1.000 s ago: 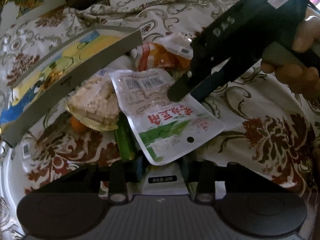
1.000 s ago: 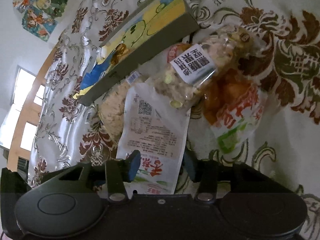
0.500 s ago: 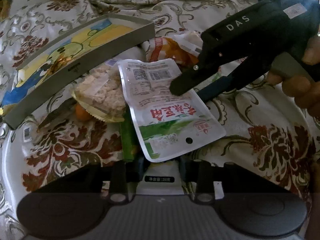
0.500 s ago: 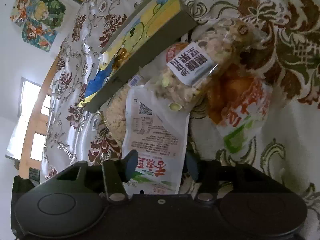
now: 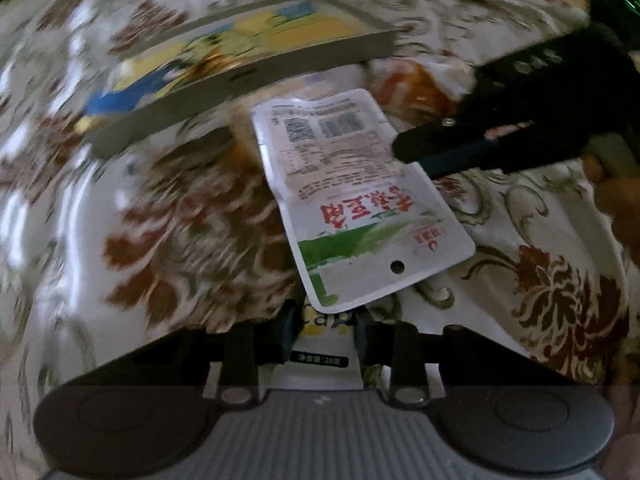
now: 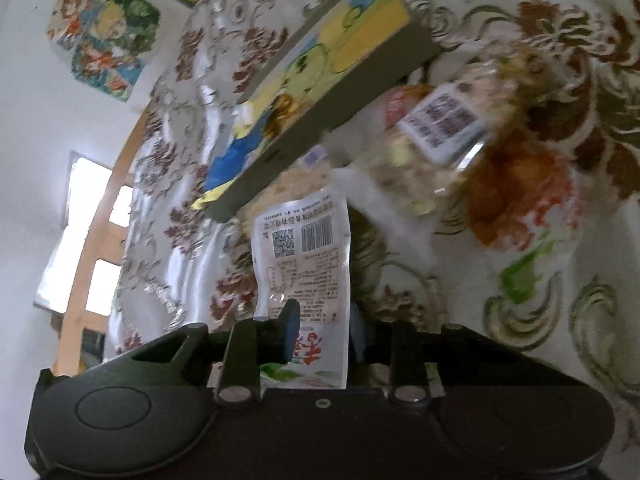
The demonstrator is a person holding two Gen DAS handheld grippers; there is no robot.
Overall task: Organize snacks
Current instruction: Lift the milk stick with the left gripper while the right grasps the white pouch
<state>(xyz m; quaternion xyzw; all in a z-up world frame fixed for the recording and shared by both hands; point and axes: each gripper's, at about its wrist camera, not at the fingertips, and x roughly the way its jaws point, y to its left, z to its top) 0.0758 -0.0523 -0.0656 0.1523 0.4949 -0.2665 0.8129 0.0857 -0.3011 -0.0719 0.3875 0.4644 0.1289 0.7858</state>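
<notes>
Both grippers' fingers closing: right gripper [image 6: 320,330] on white pouch [image 6: 306,264] (tray [image 6: 340,92] edge beside), left gripper [image 5: 322,330] on packet [image 5: 320,354].

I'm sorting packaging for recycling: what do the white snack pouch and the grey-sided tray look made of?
White snack pouch: thin glossy plastic or foil laminate, judging by creases, sheen and a punched hang hole. Grey-sided tray: probably matte cardboard with a printed cartoon lining; its walls are flat, dull and sharp-cornered.

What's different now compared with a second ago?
The right gripper is closing its fingers on the white snack pouch, which has lifted off the pile of snacks, one end raised. The left gripper, also closing, holds a small packet and has pulled back from the pile. The grey tray and the clear bag of mixed snacks stayed put.
</notes>
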